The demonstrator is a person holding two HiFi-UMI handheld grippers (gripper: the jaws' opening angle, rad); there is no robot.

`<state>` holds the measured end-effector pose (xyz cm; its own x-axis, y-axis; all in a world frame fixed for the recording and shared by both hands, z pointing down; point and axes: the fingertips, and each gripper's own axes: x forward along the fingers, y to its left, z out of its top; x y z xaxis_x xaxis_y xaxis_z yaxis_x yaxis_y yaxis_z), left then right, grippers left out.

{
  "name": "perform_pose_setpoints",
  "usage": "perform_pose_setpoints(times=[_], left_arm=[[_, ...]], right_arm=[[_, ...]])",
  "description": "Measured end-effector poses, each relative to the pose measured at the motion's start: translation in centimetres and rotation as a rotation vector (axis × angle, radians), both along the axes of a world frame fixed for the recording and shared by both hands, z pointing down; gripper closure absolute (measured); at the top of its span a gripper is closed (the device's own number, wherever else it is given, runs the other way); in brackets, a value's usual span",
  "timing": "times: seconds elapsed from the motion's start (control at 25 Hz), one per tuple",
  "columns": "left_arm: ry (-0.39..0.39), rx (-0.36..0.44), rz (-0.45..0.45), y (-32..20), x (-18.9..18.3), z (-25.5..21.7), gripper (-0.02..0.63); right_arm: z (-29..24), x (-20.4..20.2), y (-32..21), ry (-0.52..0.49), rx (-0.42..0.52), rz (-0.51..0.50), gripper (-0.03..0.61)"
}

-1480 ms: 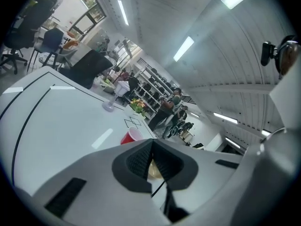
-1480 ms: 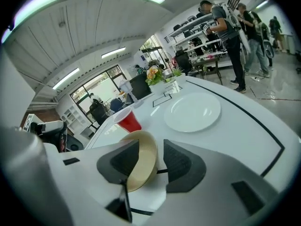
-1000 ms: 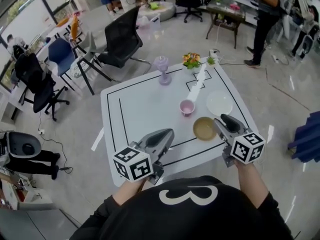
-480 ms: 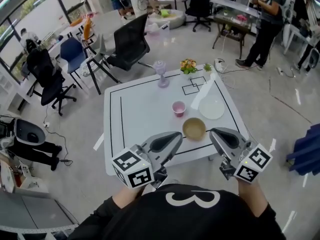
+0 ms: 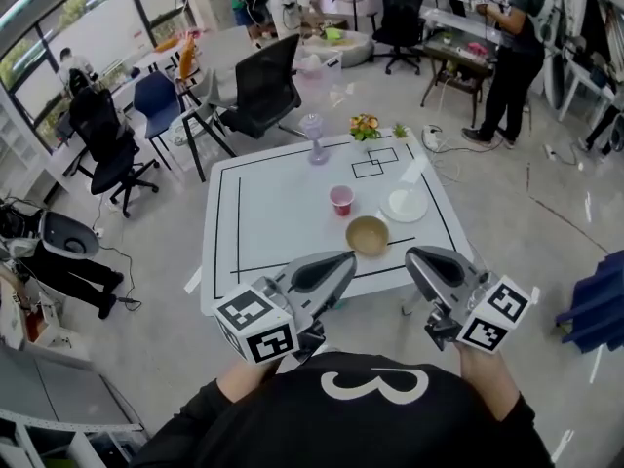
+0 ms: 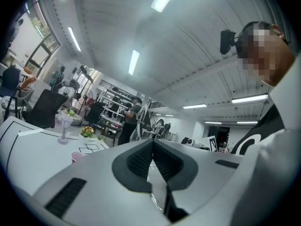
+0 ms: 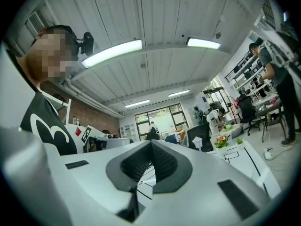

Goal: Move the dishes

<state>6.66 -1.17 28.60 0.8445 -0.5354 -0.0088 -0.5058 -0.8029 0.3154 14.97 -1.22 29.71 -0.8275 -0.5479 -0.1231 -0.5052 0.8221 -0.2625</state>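
The left gripper [image 5: 347, 259] hangs near the person's chest at the near edge of the white table [image 5: 278, 227]. In the left gripper view its ribbed pads [image 6: 141, 158] meet with nothing between them, so it is closed and empty. Far across the table stands a purple goblet [image 5: 313, 136], tall on a thin stem, which looks top-heavy. A careless sweep past it would probably topple it. The dishes sit right of the table's middle, well apart from both grippers. The pink cup [image 5: 341, 200] stands farthest back, the tan bowl [image 5: 368, 234] just in front of it, and the white plate [image 5: 404, 205] just beside the bowl on its right. The right gripper [image 5: 413, 257] is held back like the left, and the right gripper view shows its jaws pressed together on nothing. The likeliest fault from here is reaching in with either gripper closed, which would push the bowl into the cup or the plate rather than grasp it. The cup looks light and would tip easily. The plate lies flat and thin, so a jaw that fails to get under its rim could skid it toward the table's right edge.
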Motion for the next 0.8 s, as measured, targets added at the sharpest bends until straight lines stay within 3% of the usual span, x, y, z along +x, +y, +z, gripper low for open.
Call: perform_pose_setpoints(times=[0.8], left_arm=[[-0.042,-0.012,-0.027,3.4,4.1,1.1,0.611]], right_arm=[[0.4,4.8,3.4,-0.01,0.011,0.015,0.569]])
